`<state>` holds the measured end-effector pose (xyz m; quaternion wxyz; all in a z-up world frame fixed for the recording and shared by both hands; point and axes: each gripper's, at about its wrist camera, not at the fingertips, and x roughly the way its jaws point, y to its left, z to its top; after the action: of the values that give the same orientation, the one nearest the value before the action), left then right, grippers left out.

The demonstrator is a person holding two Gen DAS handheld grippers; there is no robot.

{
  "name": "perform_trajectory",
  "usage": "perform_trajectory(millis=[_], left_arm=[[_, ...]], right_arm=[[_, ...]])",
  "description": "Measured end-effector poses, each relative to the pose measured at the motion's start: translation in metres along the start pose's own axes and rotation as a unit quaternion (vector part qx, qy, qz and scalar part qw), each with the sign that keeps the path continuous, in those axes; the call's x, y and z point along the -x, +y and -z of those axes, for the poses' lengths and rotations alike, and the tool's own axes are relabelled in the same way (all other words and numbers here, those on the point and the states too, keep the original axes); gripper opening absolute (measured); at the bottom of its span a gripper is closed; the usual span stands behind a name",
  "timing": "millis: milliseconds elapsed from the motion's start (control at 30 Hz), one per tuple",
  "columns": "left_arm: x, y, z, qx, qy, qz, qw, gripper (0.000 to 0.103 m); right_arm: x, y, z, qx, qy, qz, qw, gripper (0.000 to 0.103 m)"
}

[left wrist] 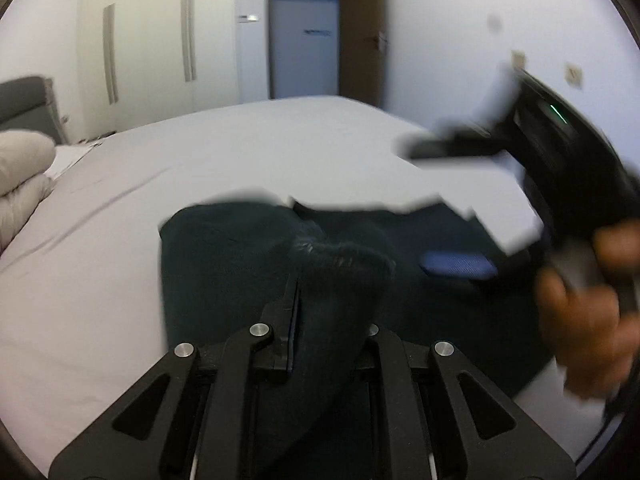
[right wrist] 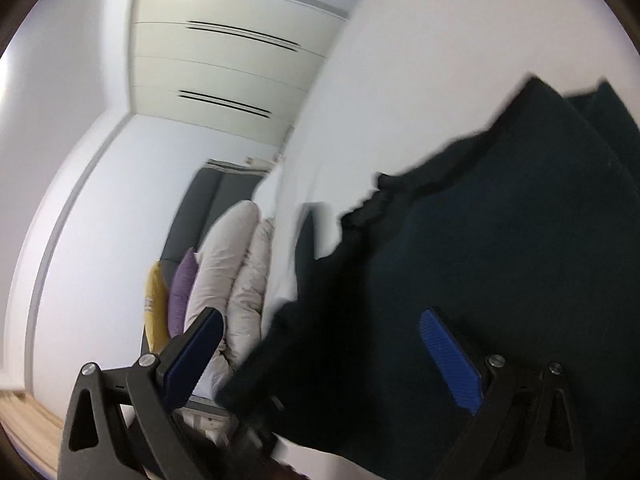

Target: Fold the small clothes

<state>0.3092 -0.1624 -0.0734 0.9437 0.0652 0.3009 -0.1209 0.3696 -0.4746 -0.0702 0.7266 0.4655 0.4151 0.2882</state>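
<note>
Two grippers at work: left gripper (left wrist: 320, 316) pinching the dark garment (left wrist: 224, 272) on the bed (left wrist: 100, 260), right gripper (right wrist: 324, 356) spread wide beside it.

A dark garment (left wrist: 224, 272) (blackish with a green-blue cast, of soft knit-like fabric) is lying spread on the pale bed sheet (left wrist: 120, 208). One portion of it is rising off the sheet as a bunched, tented fold (left wrist: 340, 280), its fuzzy edge catching the light; that fold is running down between the fingers of the left gripper (left wrist: 328, 316). In the right wrist view the same garment (right wrist: 500, 240) is filling the right half of the frame, a rumpled, ribbed edge (right wrist: 372, 200) showing against the white sheet; details are blurred.
</note>
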Motion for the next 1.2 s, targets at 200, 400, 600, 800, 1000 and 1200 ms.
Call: perform_trajectory(millis=[200, 400, 600, 800, 1000, 1200], left_arm=[[-0.002, -0.006, 0.025, -0.050, -0.007, -0.024, 0.9985, 0.011], [0.025, 0.013, 0.031, -0.019, -0.054, -0.025, 0.9981, 0.011], [0.036, 0.010, 0.041, -0.057, -0.062, -0.036, 0.9958, 0.011], [0.037, 0.006, 0.044, -0.078, -0.057, -0.045, 0.9943, 0.011], [0.036, -0.009, 0.043, -0.107, -0.054, -0.033, 0.9923, 0.011], [0.041, -0.064, 0.030, -0.144, -0.064, 0.006, 0.9875, 0.011]], right_arm=[[-0.027, -0.007, 0.002, 0.009, 0.037, 0.015, 0.999, 0.096], [-0.066, 0.017, 0.006, 0.033, 0.109, 0.023, 0.993, 0.081], [-0.109, 0.029, 0.008, 0.031, 0.151, 0.036, 0.987, 0.081], [-0.138, 0.040, 0.008, 0.078, 0.158, 0.089, 0.980, 0.029], [-0.114, 0.040, 0.004, 0.113, 0.107, 0.122, 0.980, 0.014], [-0.049, 0.043, -0.016, 0.150, 0.050, 0.144, 0.977, 0.014]])
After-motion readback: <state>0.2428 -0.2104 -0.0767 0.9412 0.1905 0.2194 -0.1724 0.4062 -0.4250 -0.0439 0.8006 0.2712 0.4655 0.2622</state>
